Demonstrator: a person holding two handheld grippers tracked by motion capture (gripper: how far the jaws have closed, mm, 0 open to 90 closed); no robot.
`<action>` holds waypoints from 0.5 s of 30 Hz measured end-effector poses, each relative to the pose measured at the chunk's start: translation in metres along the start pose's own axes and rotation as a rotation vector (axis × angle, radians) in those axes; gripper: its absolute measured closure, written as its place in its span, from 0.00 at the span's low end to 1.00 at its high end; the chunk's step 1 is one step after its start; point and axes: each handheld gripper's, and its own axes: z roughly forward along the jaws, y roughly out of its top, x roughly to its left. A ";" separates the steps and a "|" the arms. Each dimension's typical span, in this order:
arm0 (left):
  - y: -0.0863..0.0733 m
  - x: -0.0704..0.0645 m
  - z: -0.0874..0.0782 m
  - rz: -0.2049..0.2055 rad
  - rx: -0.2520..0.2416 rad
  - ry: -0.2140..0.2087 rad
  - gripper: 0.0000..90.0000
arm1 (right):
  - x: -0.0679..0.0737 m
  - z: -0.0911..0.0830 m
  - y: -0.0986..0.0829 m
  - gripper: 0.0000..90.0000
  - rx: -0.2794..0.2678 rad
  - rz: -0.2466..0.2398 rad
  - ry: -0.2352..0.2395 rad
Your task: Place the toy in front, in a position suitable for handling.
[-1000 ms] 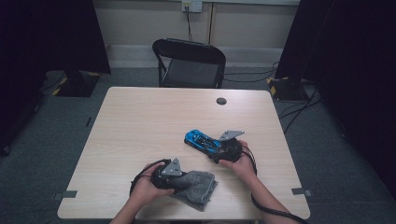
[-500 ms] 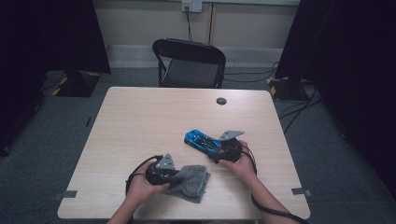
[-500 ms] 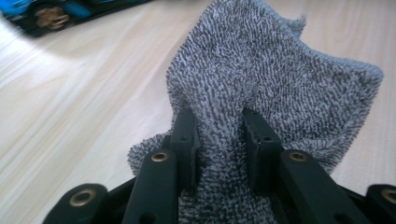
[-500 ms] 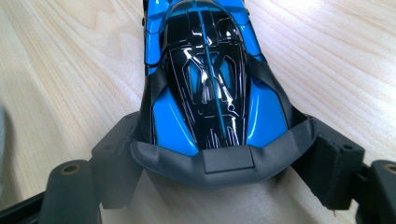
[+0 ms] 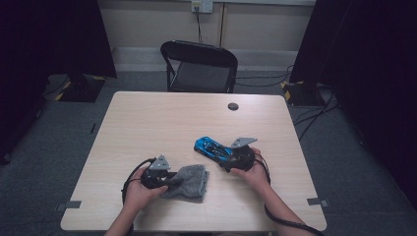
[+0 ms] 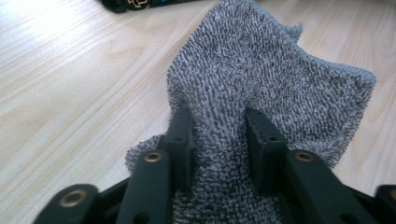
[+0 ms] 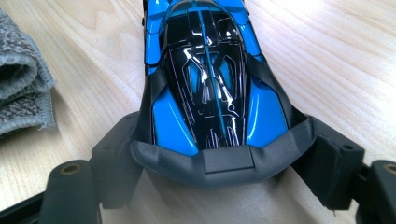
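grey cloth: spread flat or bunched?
Bunched. The grey cloth humps up in a ridge pinched by the left gripper, edges rumpled on the table.

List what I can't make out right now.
- Car nose: cut off by the top edge, right gripper view.
- Car wheels: hidden under its body, same view.
- Cloth fold between the jaws: hidden by the left gripper.
- Dark disc on the table: too small, high view.

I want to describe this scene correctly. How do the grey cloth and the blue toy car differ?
The grey cloth is soft, fuzzy and crumpled; the blue toy car is hard, glossy and keeps its shape. The cloth is plain grey; the car is blue with black. The left tool pinches a fold of the cloth; the right tool clamps the car's end. Both lie on the table.
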 end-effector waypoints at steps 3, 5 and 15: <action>0.002 0.001 0.000 -0.009 -0.015 0.004 0.55 | 0.000 0.000 0.000 0.26 0.000 0.000 0.000; 0.004 0.000 0.000 -0.006 -0.022 0.006 0.43 | 0.000 0.000 0.000 0.26 0.000 0.000 0.000; 0.011 -0.015 0.012 0.102 0.017 -0.007 0.32 | 0.000 0.000 0.000 0.26 0.000 0.000 0.000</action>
